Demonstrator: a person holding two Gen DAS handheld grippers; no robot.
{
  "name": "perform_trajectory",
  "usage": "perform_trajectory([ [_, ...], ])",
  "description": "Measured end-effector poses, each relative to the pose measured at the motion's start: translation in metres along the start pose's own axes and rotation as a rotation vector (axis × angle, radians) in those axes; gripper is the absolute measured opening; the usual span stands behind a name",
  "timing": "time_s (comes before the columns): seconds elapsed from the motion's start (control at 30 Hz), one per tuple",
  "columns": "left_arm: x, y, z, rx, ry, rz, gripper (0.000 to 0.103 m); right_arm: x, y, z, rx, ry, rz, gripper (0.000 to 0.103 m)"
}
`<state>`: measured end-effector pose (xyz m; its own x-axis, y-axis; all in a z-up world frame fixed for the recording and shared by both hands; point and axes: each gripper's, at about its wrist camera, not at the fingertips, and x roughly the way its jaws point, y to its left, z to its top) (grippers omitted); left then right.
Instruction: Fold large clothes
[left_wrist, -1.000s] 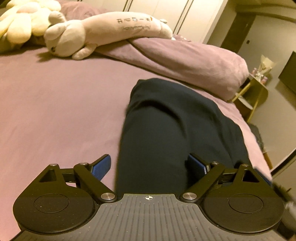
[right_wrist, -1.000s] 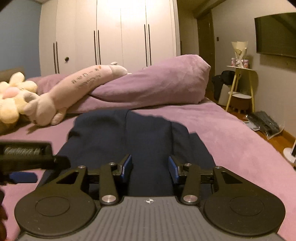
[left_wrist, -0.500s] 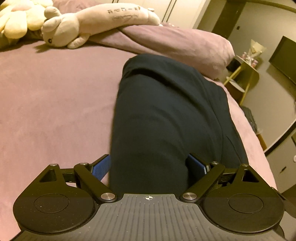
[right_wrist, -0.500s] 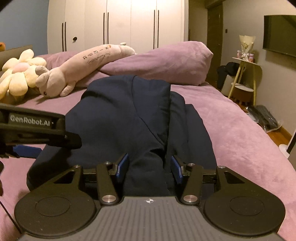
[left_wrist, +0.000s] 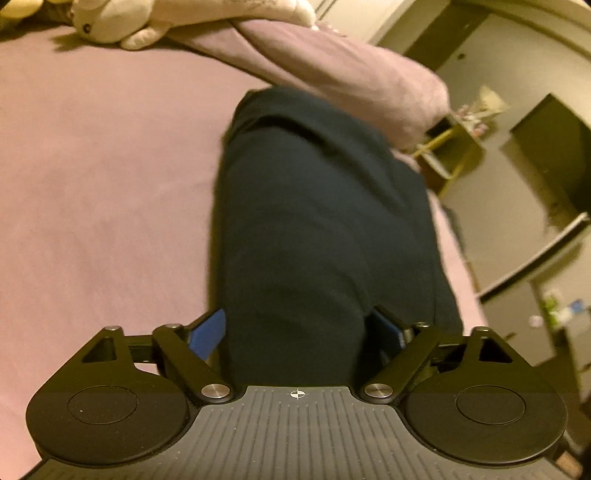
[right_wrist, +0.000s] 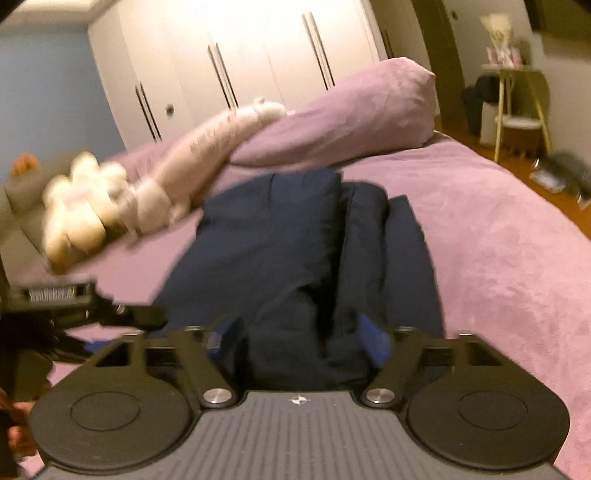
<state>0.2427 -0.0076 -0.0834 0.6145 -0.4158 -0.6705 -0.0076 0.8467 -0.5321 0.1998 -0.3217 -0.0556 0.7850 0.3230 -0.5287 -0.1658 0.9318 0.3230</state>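
Observation:
A dark navy garment (left_wrist: 317, 221) lies folded lengthways on the purple bed (left_wrist: 92, 166). In the left wrist view my left gripper (left_wrist: 299, 332) has its blue pads on either side of the garment's near end, which fills the gap between the jaws. In the right wrist view the same garment (right_wrist: 295, 251) runs away from me in layered folds, and my right gripper (right_wrist: 299, 339) likewise has bunched cloth between its pads. The left gripper's body (right_wrist: 74, 306) shows at the left edge of that view.
A long pink plush toy (right_wrist: 221, 140) and a cream flower plush (right_wrist: 81, 206) lie at the head of the bed beside a purple duvet roll (right_wrist: 351, 114). White wardrobes (right_wrist: 240, 62) stand behind. A yellow side table (right_wrist: 517, 99) stands right of the bed.
Both grippers have lifted and tilted, carrying the garment's near end up. More of the garment's length shows, and the right view has rolled with blur.

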Motion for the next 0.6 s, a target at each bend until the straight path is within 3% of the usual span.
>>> perform_trajectory([
  [0.1, -0.011, 0.013, 0.017, 0.027, -0.045, -0.023, 0.089, -0.004, -0.035, 0.018, 0.110, -0.005, 0.023, 0.096],
  [0.17, -0.005, 0.023, 0.027, 0.016, -0.053, -0.032, 0.091, 0.015, -0.063, 0.029, 0.212, 0.070, 0.045, 0.097],
  [0.27, 0.024, 0.043, 0.038, -0.079, 0.012, -0.065, 0.091, 0.055, -0.106, 0.034, 0.391, 0.186, 0.116, 0.098],
  [0.33, 0.040, 0.051, 0.042, -0.129, 0.037, -0.129, 0.092, 0.073, -0.125, 0.031, 0.480, 0.206, 0.118, 0.097],
  [0.43, 0.054, 0.053, 0.048, -0.151, 0.029, -0.165, 0.092, 0.098, -0.136, 0.029, 0.529, 0.235, 0.171, 0.087],
  [0.5, 0.065, 0.050, 0.054, -0.158, 0.038, -0.170, 0.091, 0.111, -0.133, 0.029, 0.524, 0.252, 0.202, 0.073],
  [0.53, 0.068, 0.049, 0.054, -0.158, 0.037, -0.161, 0.090, 0.119, -0.130, 0.028, 0.529, 0.260, 0.214, 0.072],
  [0.6, 0.072, 0.045, 0.057, -0.145, 0.037, -0.139, 0.081, 0.126, -0.124, 0.031, 0.501, 0.258, 0.203, 0.062],
])
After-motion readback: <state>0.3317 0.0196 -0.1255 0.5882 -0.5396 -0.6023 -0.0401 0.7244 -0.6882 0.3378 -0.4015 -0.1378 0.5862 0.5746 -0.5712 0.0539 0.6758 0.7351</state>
